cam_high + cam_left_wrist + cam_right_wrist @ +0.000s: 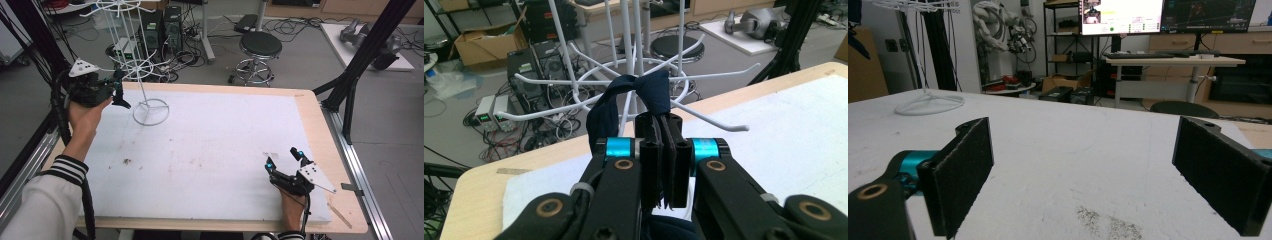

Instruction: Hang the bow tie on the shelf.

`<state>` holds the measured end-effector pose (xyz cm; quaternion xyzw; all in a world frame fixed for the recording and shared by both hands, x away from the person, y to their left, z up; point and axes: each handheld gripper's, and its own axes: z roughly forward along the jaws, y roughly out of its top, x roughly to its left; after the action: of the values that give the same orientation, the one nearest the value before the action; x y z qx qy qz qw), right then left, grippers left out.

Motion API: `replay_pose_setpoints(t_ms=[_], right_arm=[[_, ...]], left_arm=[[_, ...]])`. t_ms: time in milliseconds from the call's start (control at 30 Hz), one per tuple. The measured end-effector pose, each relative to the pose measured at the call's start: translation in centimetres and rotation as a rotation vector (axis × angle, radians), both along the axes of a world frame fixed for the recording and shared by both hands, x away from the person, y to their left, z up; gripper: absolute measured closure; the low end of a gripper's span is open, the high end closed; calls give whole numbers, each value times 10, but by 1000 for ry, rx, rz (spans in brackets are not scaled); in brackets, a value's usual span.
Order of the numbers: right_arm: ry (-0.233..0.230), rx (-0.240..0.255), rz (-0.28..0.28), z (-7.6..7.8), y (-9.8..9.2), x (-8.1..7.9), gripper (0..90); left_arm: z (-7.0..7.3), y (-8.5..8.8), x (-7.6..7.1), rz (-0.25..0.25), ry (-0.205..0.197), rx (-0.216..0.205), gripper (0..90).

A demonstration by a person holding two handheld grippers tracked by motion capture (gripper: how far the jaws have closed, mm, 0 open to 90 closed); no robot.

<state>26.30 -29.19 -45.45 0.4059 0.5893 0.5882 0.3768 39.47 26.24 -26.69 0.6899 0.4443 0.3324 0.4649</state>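
Dark cloth band (634,107), soft and light, is draping over the white wire rack (634,60) at twelve o'clock, pinched at its lower end by the left gripper (663,145); the right gripper (1083,165) is resting wide, empty.

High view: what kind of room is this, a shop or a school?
Probably a robotics lab or workshop. Computer towers and tangled cables sit on the floor, and monitors glow at a desk beyond the padded table.
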Motion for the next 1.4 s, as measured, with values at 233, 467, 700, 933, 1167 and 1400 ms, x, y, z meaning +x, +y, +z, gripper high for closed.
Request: replay_pose_setpoints(t_ms=[233,467,700,933,1167,1400], right_arm=[[2,4,-1,0,0,0,86],[0,-4,0,0,0,0,86],[2,-2,1,0,1,-1,86],[-8,-4,4,0,0,-2,86],[-17,-14,6,-1,1,-2,86],[-13,-8,4,0,1,-2,86]], left_arm=[[-1,-3,1,-11,3,-1,864],[1,-5,-1,-2,-8,21,634],[0,-5,-8,-7,-79,26,268],[-13,4,-23,-63,-149,-21,157],[-42,20,-73,-136,-301,-129,145],[-108,29,-102,-214,-350,-173,143]])
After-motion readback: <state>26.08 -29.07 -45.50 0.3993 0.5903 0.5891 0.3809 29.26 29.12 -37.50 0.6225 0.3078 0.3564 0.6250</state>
